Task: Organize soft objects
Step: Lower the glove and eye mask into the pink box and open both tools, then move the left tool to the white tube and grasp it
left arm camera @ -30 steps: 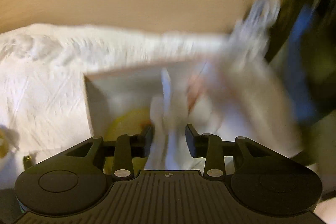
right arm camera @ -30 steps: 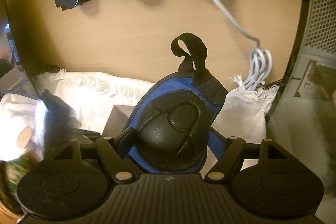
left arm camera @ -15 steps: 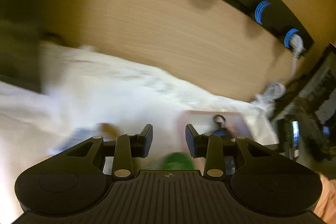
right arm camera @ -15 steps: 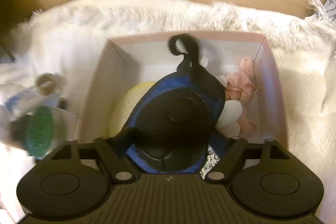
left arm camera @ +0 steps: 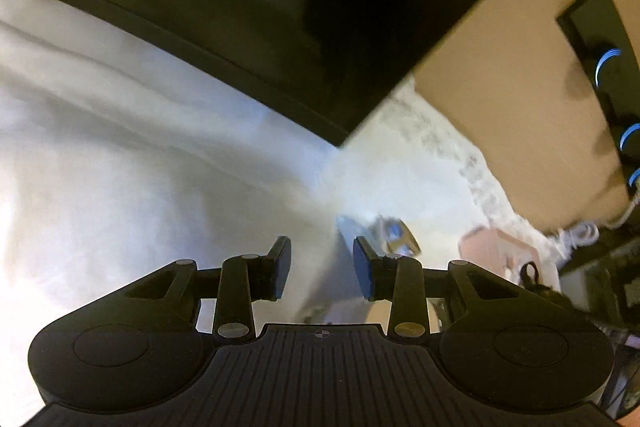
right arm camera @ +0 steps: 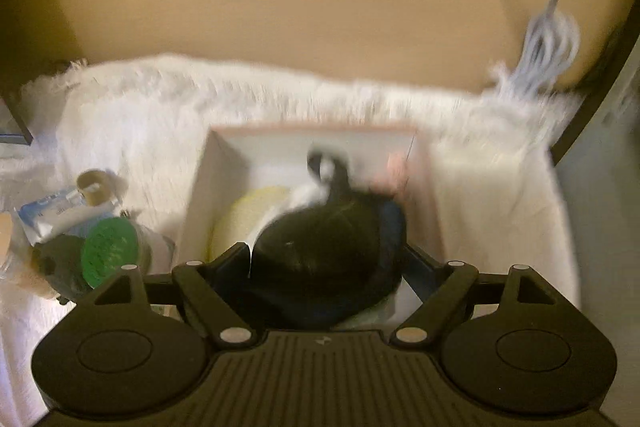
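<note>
The right hand-held gripper (right arm camera: pixel 326 275) has its fingers spread wide around a black and blue knee pad (right arm camera: pixel 324 251), which sits low over the pink box (right arm camera: pixel 200 187), strap pointing away. Whether the fingers pinch it I cannot tell. Left of the box, the left hand-held gripper (left arm camera: pixel 322 269) hangs part-open and empty.
</note>
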Demonstrator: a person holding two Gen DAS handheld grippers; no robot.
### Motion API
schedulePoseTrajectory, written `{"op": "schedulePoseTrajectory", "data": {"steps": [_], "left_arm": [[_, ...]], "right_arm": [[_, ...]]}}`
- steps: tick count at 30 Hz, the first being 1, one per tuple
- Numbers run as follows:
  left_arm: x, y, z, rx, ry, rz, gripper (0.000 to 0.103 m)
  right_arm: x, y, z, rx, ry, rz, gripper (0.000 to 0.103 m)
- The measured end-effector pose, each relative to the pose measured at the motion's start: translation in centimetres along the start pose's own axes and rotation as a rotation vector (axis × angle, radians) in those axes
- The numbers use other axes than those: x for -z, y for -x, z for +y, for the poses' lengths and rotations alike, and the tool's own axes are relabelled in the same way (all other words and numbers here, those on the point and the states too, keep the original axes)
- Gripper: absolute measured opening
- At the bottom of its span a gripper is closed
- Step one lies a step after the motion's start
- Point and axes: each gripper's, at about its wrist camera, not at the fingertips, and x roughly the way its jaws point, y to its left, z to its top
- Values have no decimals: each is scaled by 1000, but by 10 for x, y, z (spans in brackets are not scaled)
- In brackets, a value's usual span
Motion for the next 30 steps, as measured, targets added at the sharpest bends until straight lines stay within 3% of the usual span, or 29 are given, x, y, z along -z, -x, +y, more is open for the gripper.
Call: {"op": "schedulePoseTrajectory", "data": {"steps": [5, 10, 16, 24, 26, 30], "left_arm": [[-9, -57, -19, 99, 3, 130, 37], [-12, -107, -29, 80, -44, 236, 40], [-10, -129, -35, 100, -70, 301, 44], [-11, -94, -42, 111, -128, 202, 43], [-10, -81, -49, 89, -154, 144, 43], [-4, -51, -56, 55, -180, 44, 43]], "right_arm": [[-16, 33, 37, 28, 75, -81, 83], [-22, 40, 52, -56, 17, -107, 83], [-21, 22, 41, -20, -21, -27, 83], [19, -7, -13, -120, -240, 201, 83], [23, -21, -16, -127, -276, 216, 85], [21, -41, -3, -63, -196, 211, 91]]}}
